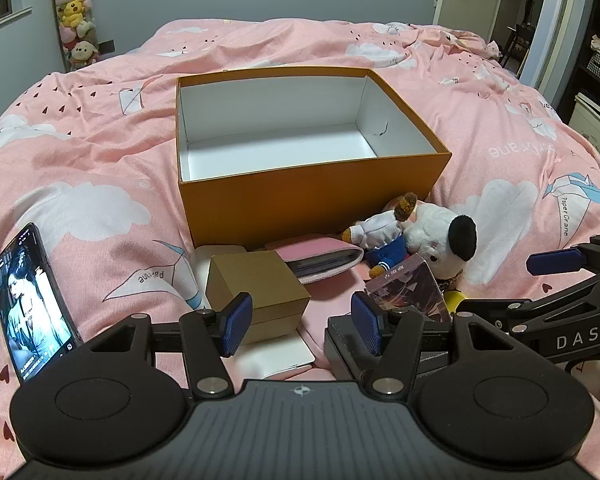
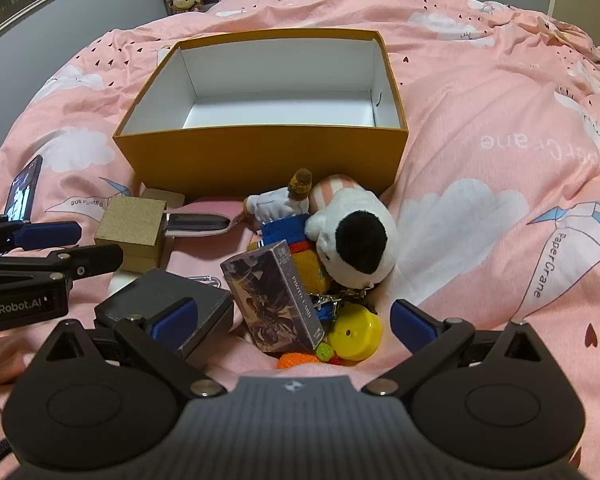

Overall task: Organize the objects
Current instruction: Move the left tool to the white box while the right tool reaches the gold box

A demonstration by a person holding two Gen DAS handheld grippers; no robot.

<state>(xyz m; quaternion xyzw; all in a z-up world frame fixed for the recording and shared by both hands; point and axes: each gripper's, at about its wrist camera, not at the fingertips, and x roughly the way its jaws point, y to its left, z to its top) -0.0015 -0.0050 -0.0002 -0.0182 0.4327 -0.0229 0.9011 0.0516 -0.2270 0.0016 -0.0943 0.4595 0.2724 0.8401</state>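
An open orange box with an empty white inside sits on the pink bed. In front of it lies a pile: a small brown cardboard box, a pink pouch, a white plush with a black nose, a small doll in white and blue, a photo card box, a dark grey box and a yellow round case. My left gripper is open just above the brown box. My right gripper is open around the photo card box.
A phone with a lit screen leans on the quilt at the left. A white flat item lies under the brown box. An orange knitted piece lies by the yellow case. Plush toys hang on the far wall.
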